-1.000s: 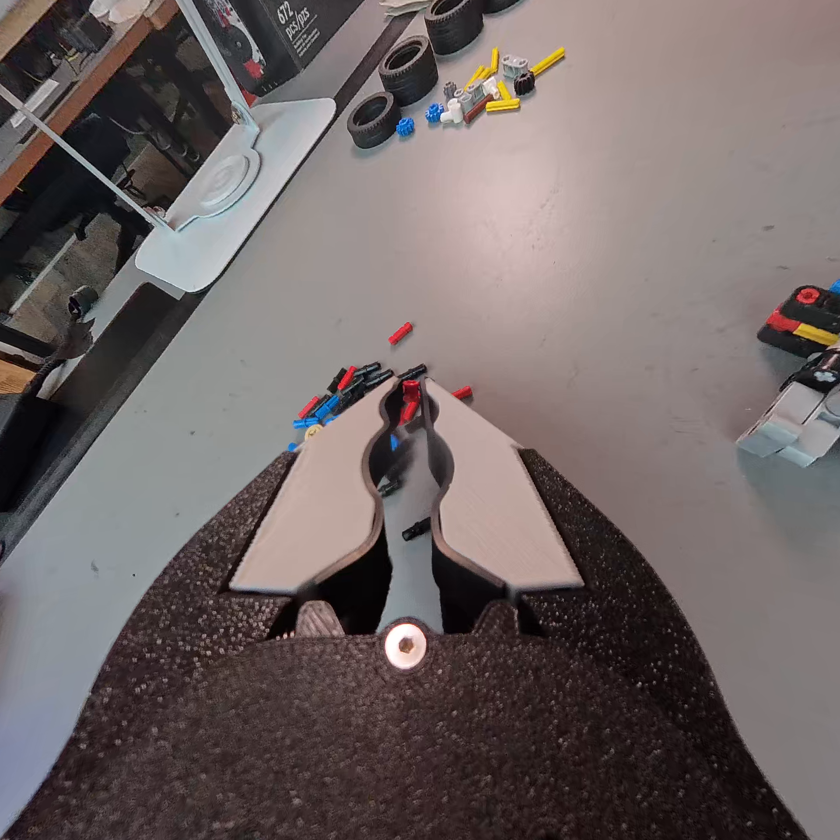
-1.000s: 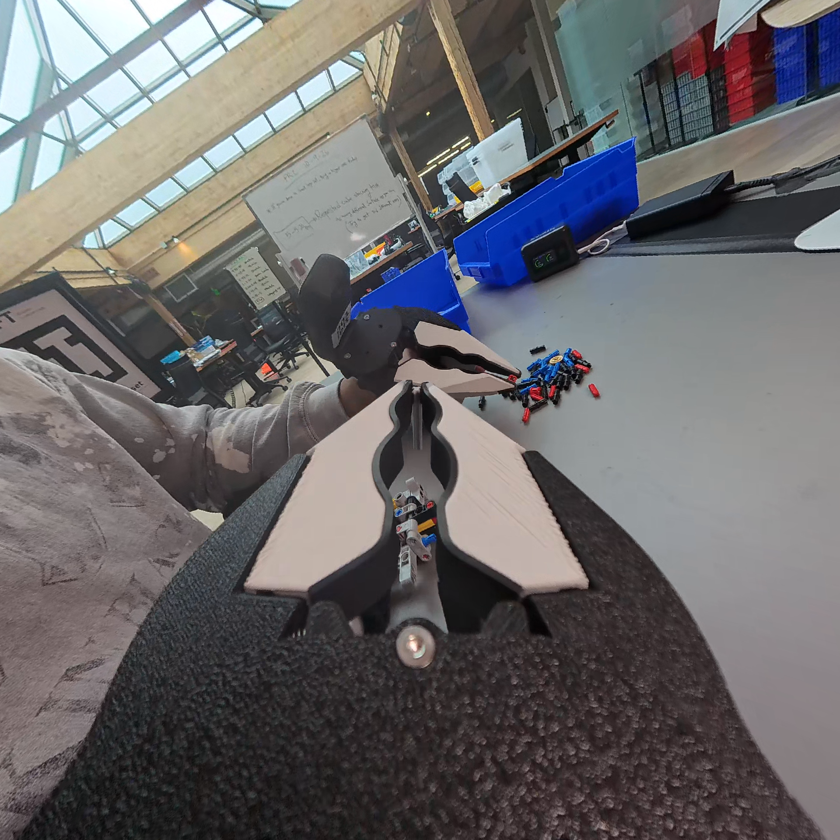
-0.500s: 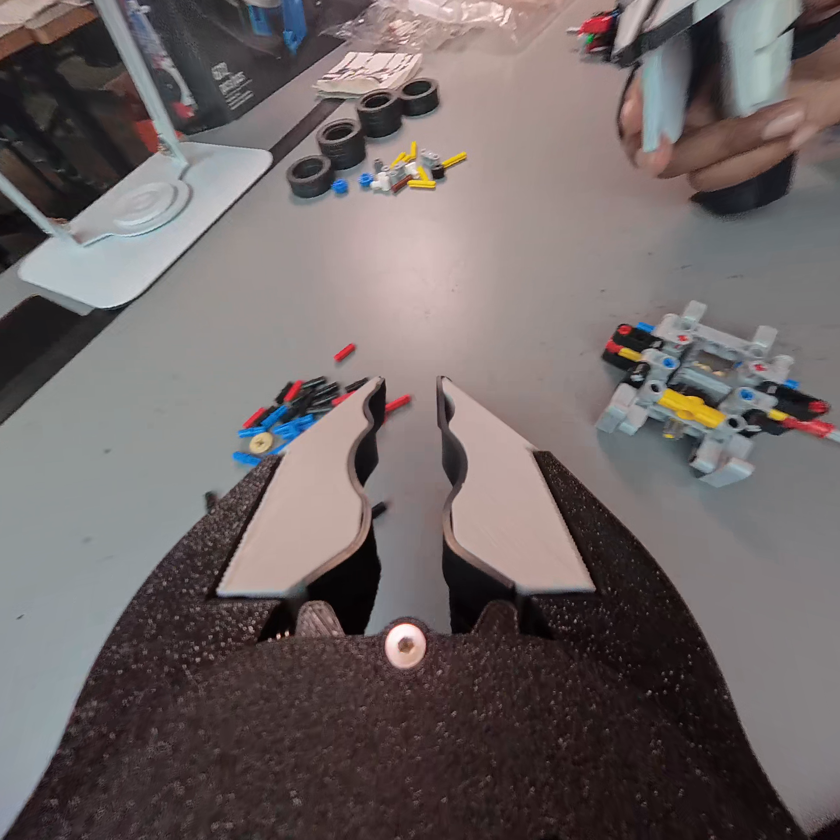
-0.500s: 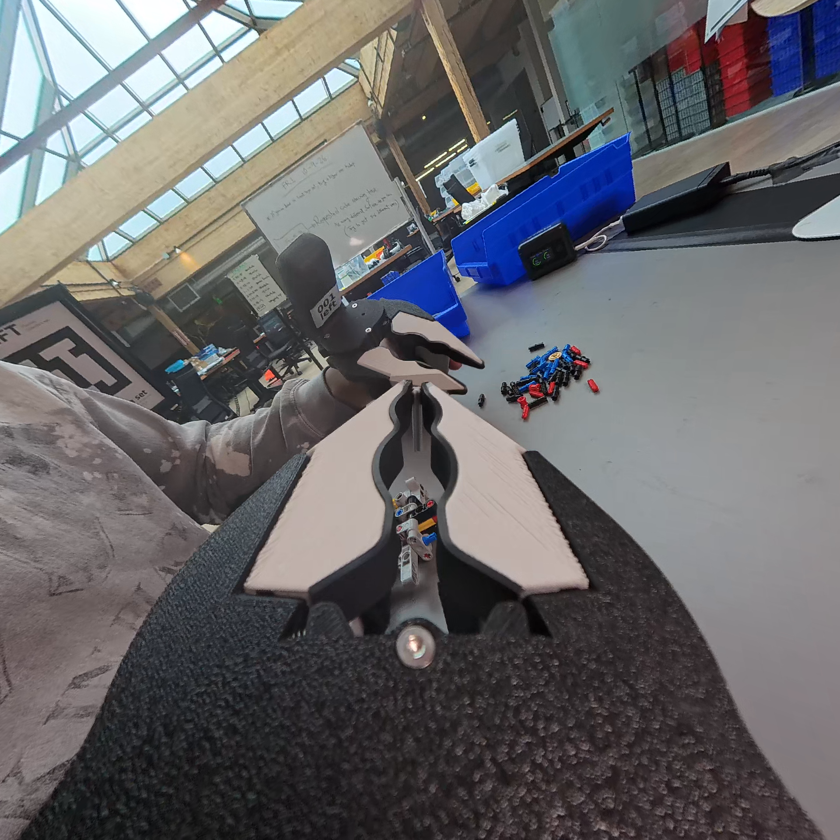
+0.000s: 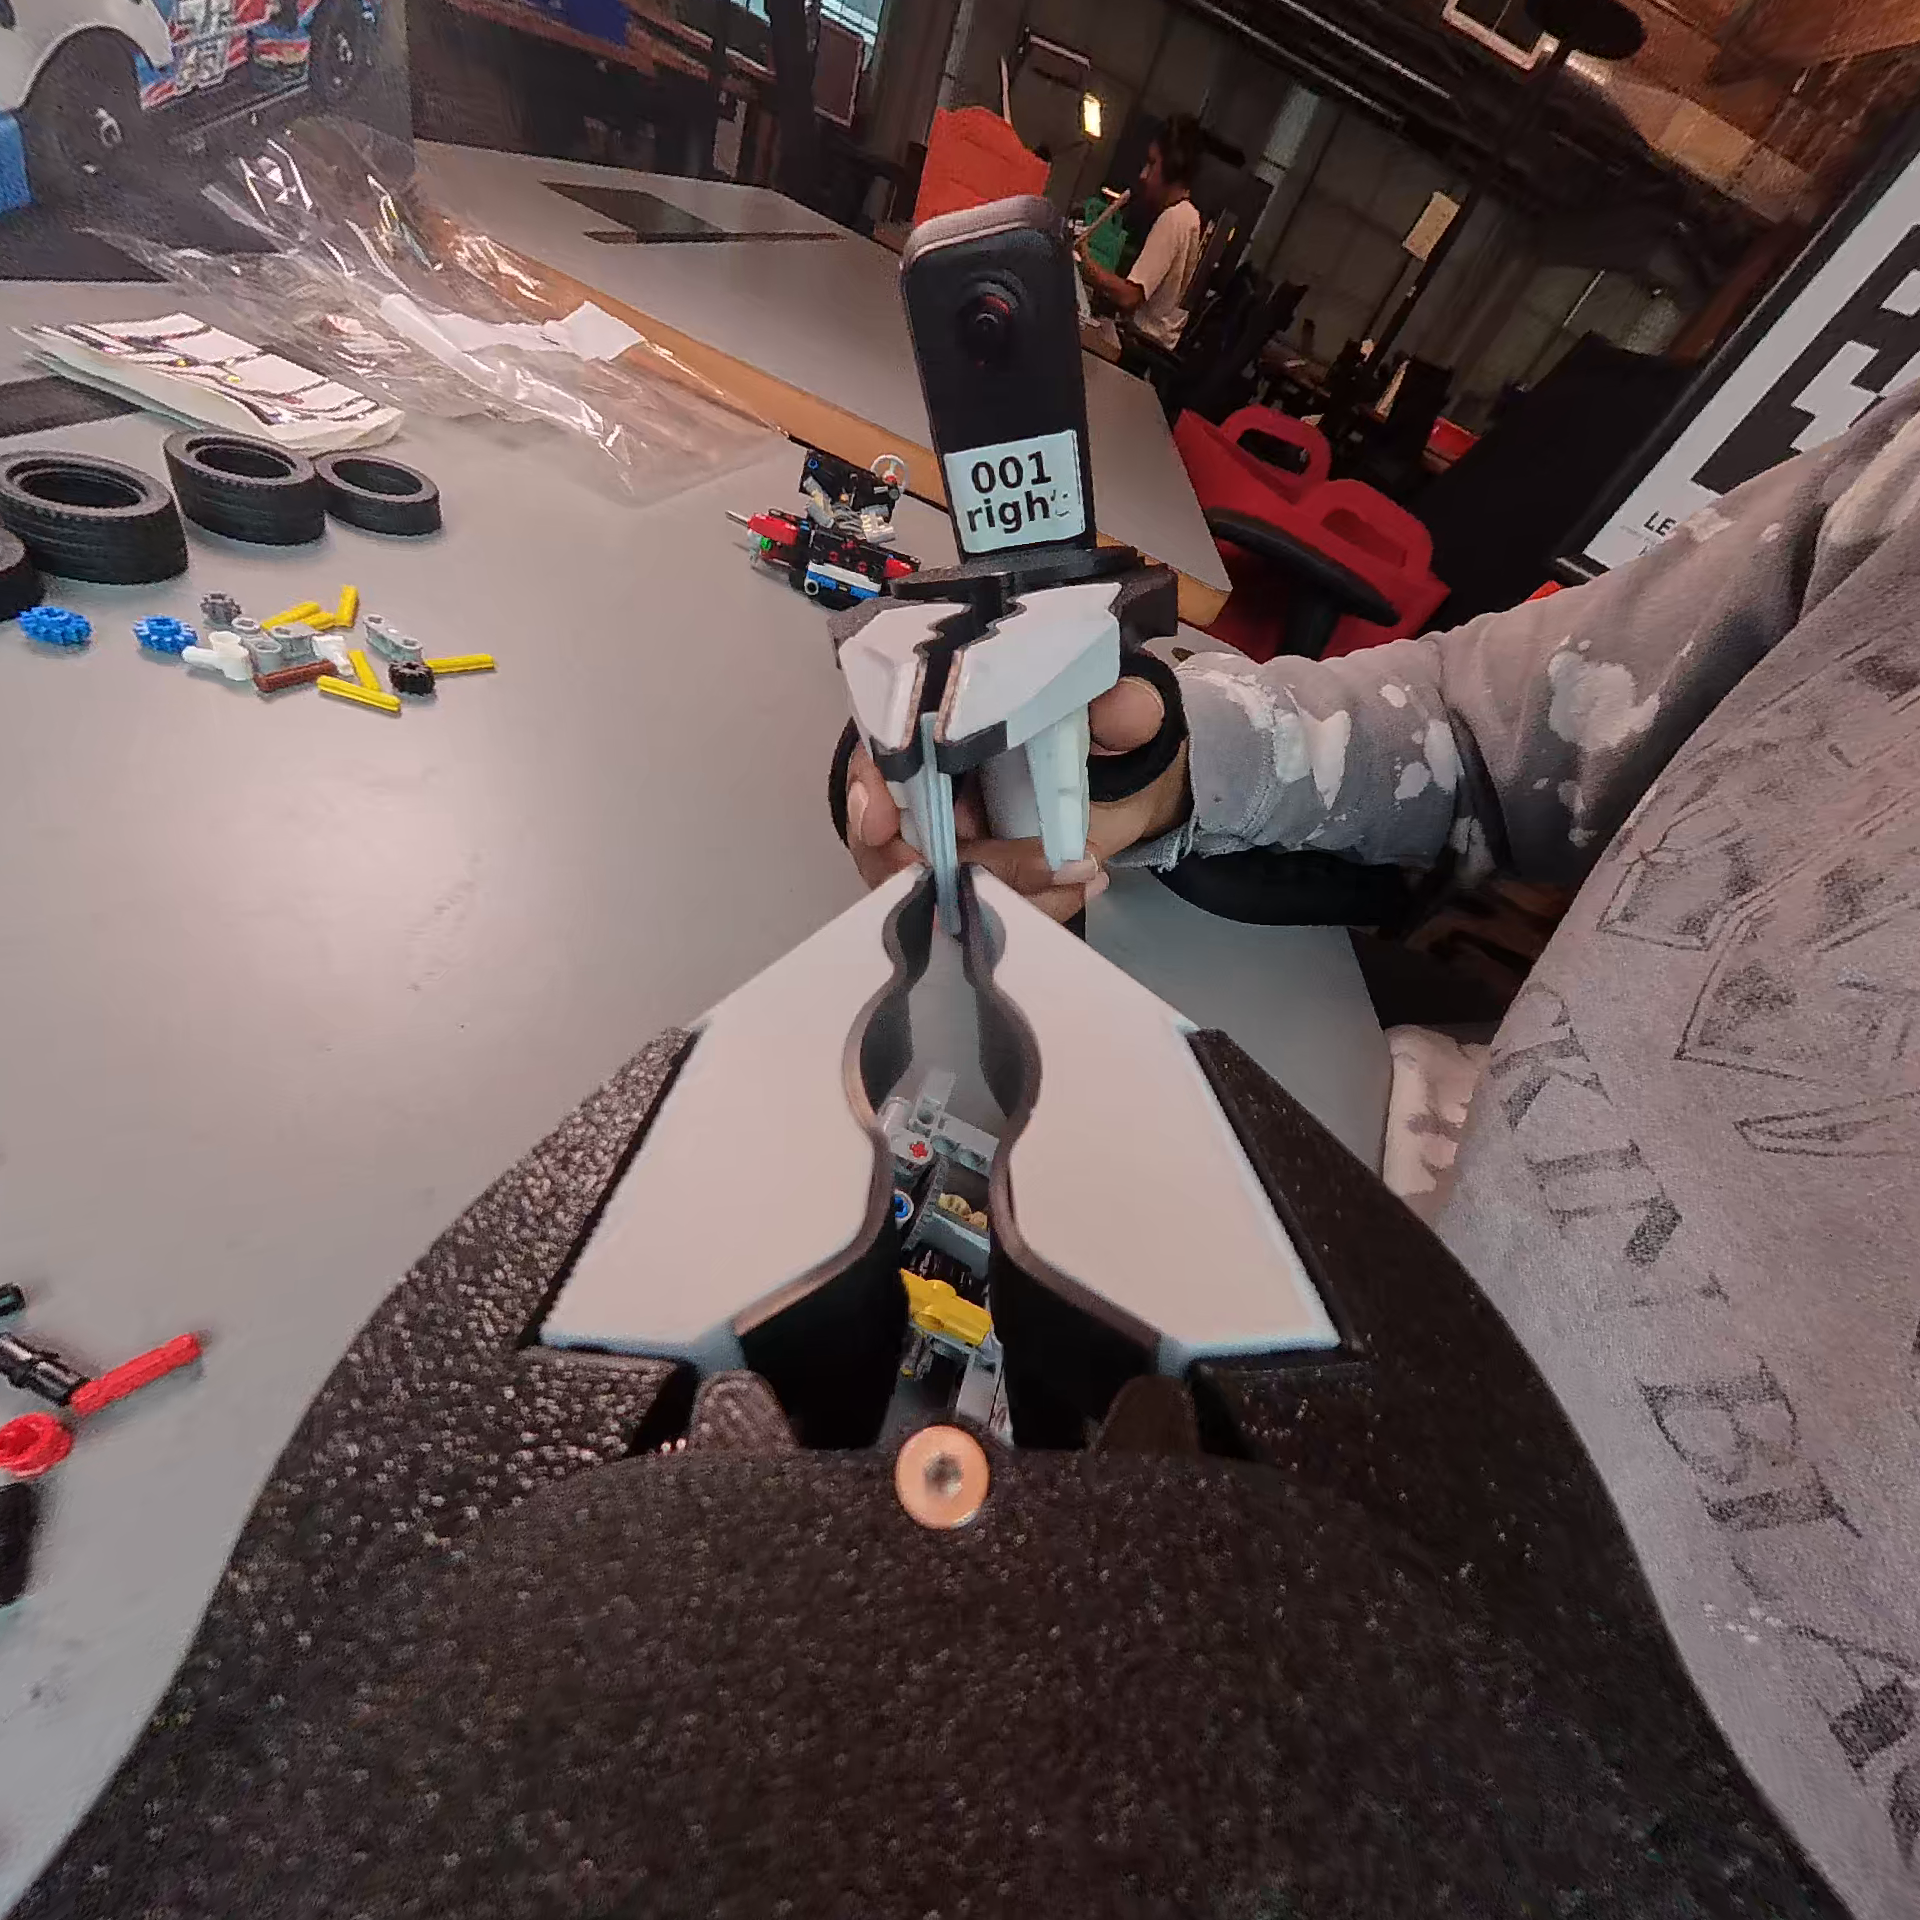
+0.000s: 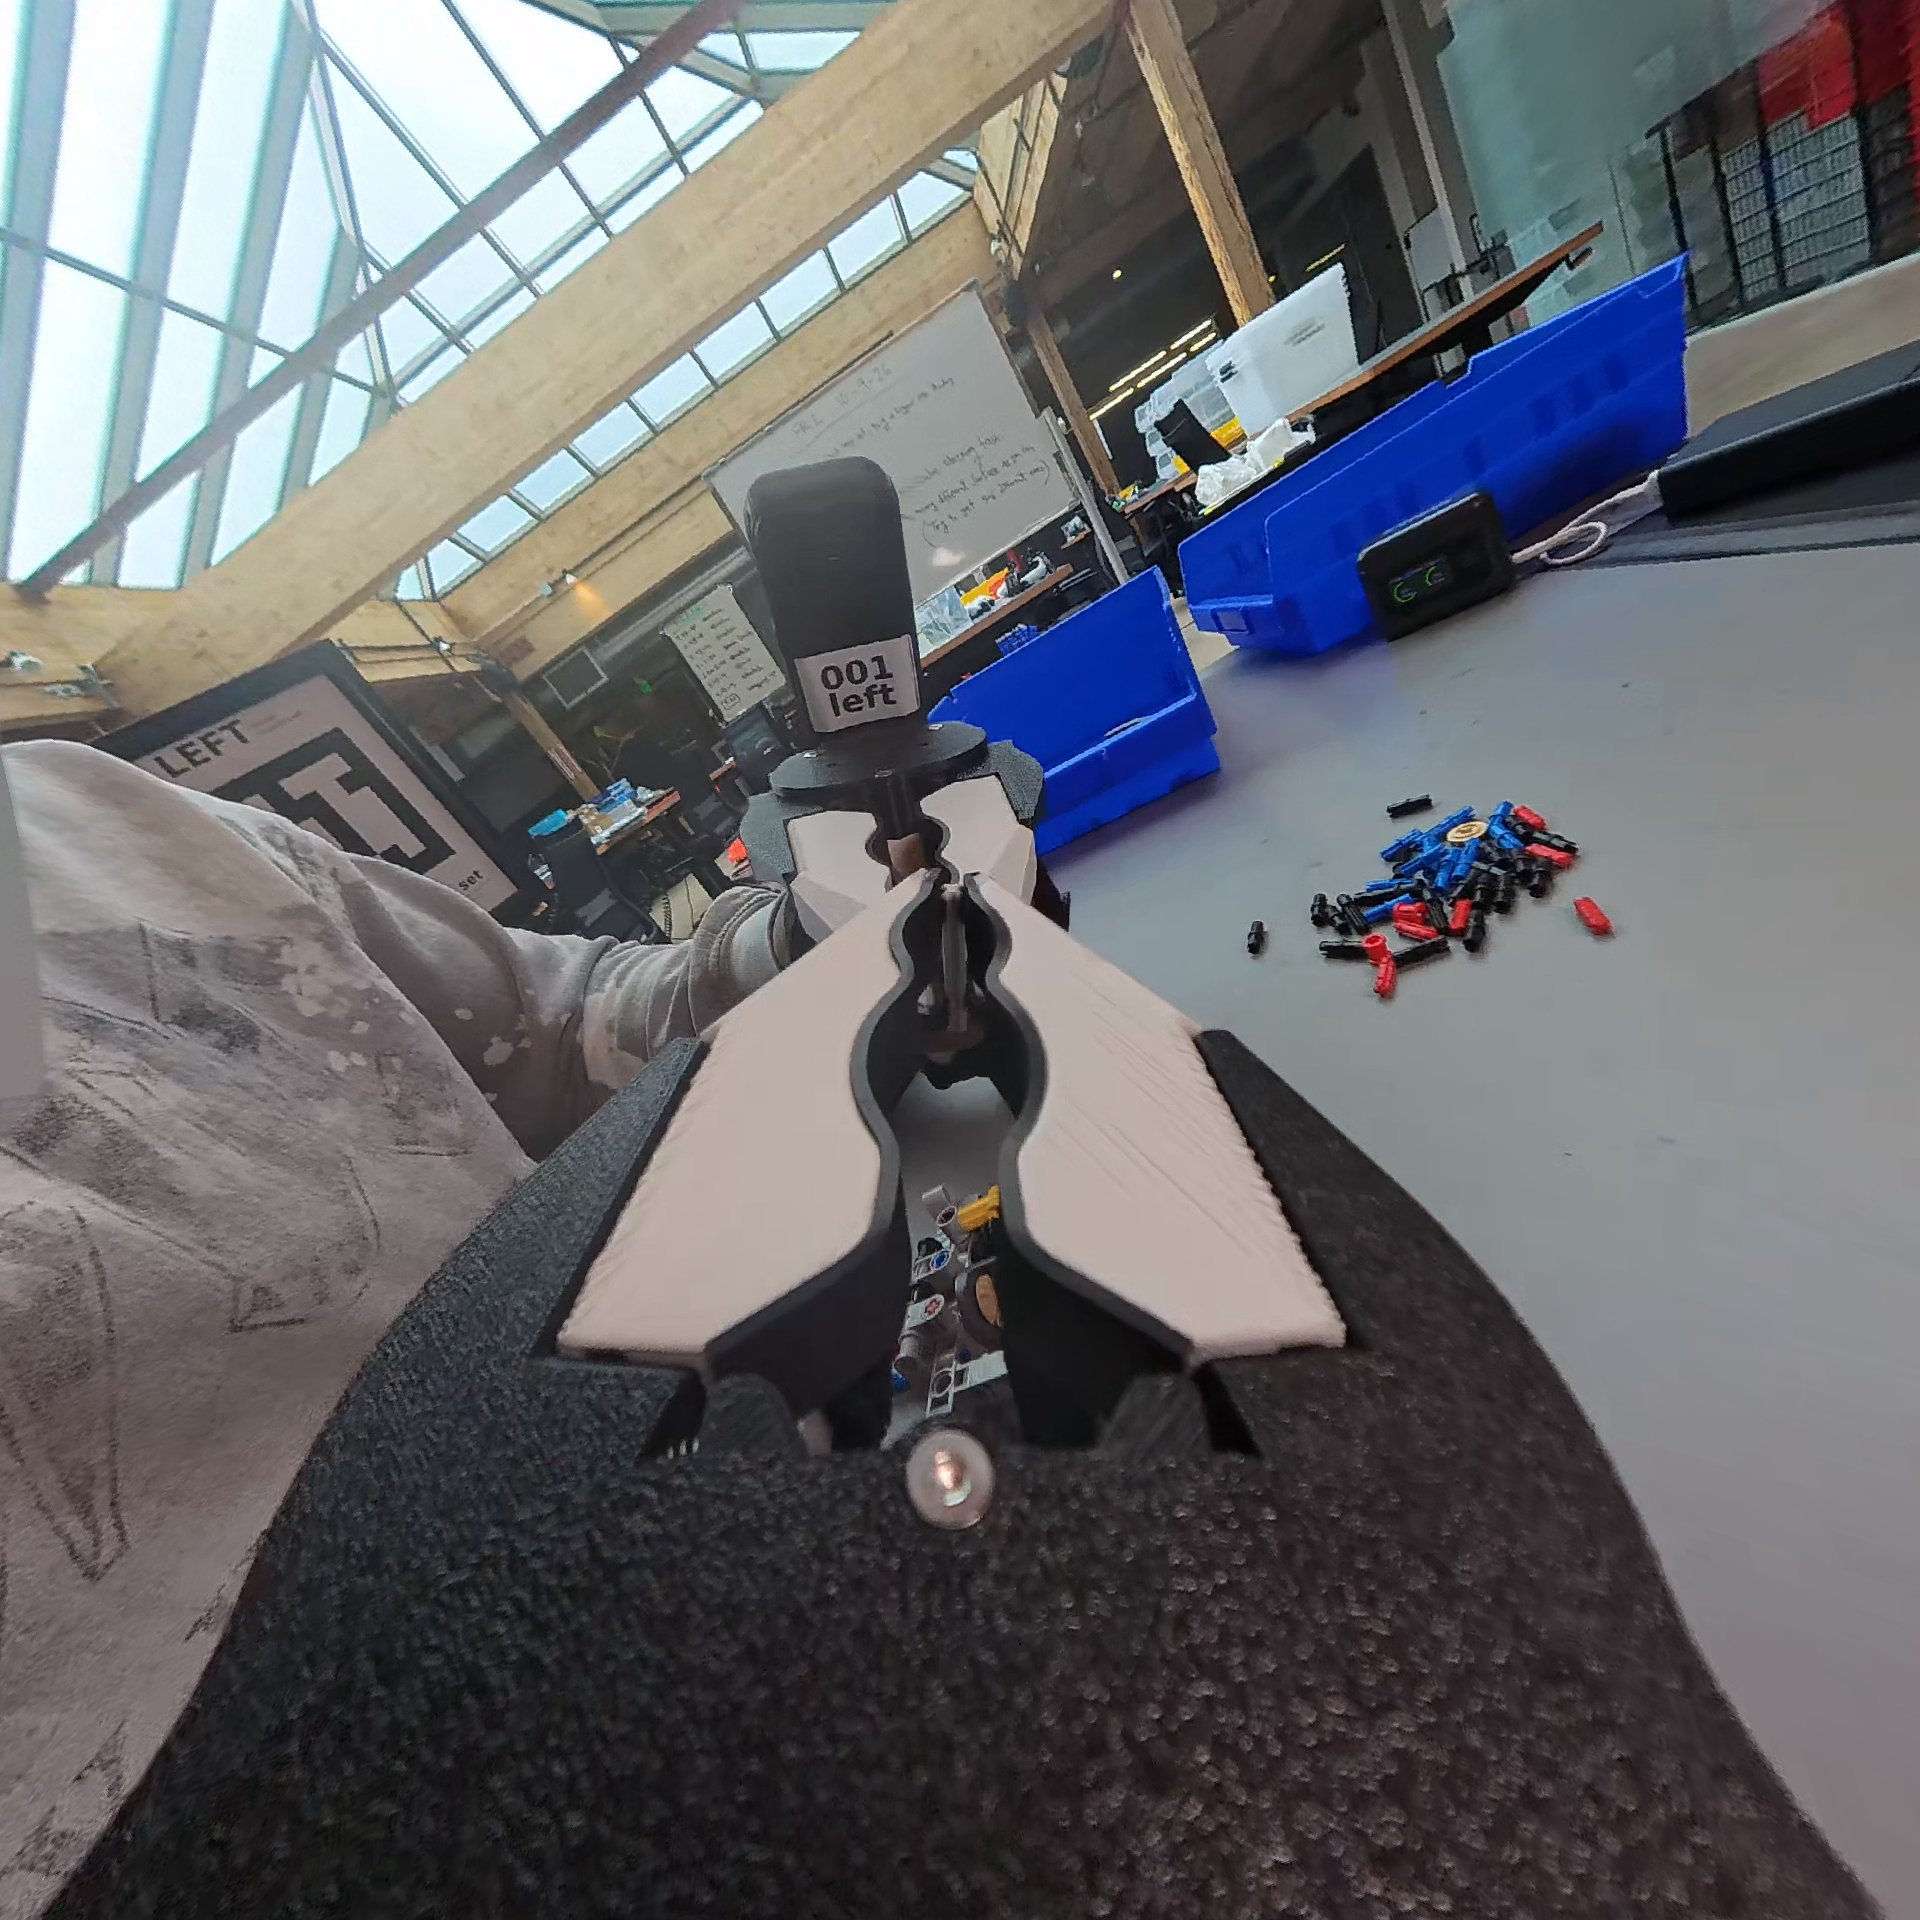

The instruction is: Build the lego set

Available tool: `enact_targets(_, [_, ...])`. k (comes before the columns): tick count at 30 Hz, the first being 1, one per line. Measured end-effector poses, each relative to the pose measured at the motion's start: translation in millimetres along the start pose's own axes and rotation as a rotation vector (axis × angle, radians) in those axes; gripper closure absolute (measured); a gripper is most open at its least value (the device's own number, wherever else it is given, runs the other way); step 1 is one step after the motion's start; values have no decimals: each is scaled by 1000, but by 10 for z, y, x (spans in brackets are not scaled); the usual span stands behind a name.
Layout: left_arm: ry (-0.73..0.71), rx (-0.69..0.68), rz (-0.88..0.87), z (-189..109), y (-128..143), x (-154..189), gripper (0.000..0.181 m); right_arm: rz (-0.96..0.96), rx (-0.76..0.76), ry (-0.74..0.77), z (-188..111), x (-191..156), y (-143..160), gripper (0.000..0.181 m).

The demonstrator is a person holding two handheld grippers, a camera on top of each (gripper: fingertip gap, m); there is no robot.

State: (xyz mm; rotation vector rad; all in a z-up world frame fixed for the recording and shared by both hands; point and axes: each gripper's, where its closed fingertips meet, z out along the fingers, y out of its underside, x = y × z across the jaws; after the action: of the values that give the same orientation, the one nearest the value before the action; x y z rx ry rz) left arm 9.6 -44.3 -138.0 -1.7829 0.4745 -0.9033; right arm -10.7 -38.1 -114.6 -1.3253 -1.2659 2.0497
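Observation:
My right gripper (image 6: 945,894) is shut on a thin grey lego beam (image 5: 940,821) and holds it above the table. My left gripper (image 5: 945,894) faces it tip to tip and is shut on the other end of the same beam (image 6: 951,951). The right gripper (image 5: 930,717) shows head-on in the left wrist view, gripped by a hand. The left gripper (image 6: 920,847) shows head-on in the right wrist view. A grey, yellow and black lego assembly (image 5: 935,1195) lies on the table below both grippers and shows through the finger gaps (image 6: 956,1278).
A pile of blue, black and red pins (image 6: 1455,883) lies to the right. Black tyres (image 5: 239,488), small loose parts (image 5: 301,649), another sub-assembly (image 5: 842,540) and plastic bags (image 5: 468,343) lie farther off. Blue bins (image 6: 1455,499) and a black device (image 6: 1439,582) stand at the table's far side. Less than 4 cm separates the two grippers' tips.
My left gripper let go of a red pin at the pile, opened, swung over to the right gripper and shut on the grey beam. The right gripper stayed shut and barely moved.

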Motion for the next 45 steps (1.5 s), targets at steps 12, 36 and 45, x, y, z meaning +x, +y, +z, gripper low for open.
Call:
enact_targets(12, [-350, -51, 74, -488, -93, -533, 178, -250, -27, 245, -338, 326, -248, 141])
enact_targets(36, [-1456, -520, 188, -3167, -28, -1445, 150, -581, -641, 225, -277, 362, 733, 178])
enact_targets(45, [-710, -433, 265, -1096, 360, -1250, 171, -567, -601, 308, -138, 526, 629, 178])
